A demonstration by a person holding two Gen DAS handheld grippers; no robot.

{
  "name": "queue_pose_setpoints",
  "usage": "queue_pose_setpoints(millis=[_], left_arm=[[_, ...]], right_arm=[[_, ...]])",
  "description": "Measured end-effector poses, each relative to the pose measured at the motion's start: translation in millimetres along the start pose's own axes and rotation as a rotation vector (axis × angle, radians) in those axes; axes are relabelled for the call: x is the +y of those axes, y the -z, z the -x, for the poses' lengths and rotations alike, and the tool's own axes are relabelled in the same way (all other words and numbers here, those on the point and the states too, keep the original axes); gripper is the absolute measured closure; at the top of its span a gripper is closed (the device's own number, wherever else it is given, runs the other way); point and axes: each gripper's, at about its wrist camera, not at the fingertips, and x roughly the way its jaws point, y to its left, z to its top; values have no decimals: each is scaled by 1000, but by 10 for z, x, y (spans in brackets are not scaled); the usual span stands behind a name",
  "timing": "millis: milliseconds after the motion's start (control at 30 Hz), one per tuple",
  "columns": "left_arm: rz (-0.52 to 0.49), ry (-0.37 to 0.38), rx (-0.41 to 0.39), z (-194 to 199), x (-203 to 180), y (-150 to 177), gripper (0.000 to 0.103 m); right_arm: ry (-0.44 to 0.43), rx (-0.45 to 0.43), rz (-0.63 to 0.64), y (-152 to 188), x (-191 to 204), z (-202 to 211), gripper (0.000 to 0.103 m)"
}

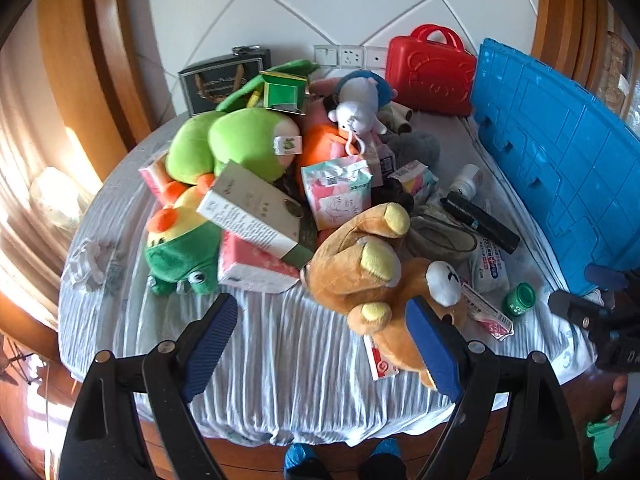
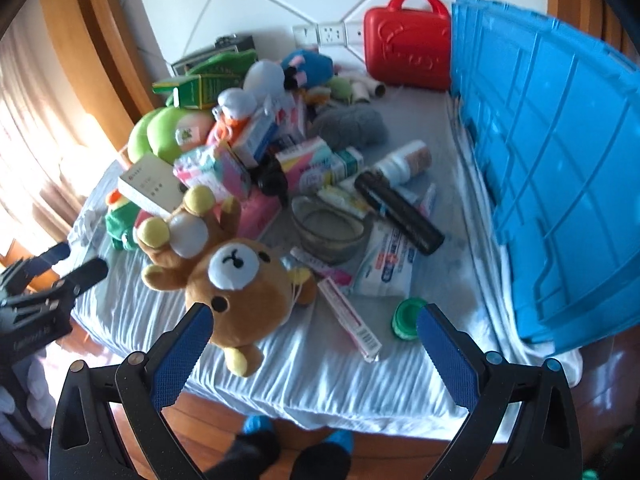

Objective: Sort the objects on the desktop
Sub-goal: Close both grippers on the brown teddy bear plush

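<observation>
Hovering both claws over the pile | left claw (image 1: 320,344) wide, empty | right claw (image 2: 312,344) wide, empty | brown bear plush (image 2: 240,276) at the counter's (image 2: 320,384) near edge, blue crate (image 2: 560,160) right of it | step: choosing first pick | next: straddle the bear.

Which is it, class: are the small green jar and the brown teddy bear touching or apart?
Apart. The right wrist view shows the small green jar on the cloth, with the long pink-and-white box and bare cloth between it and the brown teddy bear.
</observation>
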Motion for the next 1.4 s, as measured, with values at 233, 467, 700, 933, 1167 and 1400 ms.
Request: queue_pose_setpoints(millis=[233,467,700,933,1167,1400], left_arm=[[-185,57,65,-660,-121,-261,17],[-352,169,129,-948,9,-118,17],[-470,219,167,-1074,76,7,17],[-477,294,188,-1228,73,81,15],[-440,323,220,-1364,79,154,15],[-398,338,198,-1424,64,183,15]], right_arm=[[33,42,-177,128,50,-226,0],[20,75,-377,261,289,-522,0],[-52,90,-498,276,503,-930,0],[-25,111,-467,271,595,-1209,0],[-57,103,-435,255,592,-1331,0],[-102,79,-390,246,533,-1394,0]])
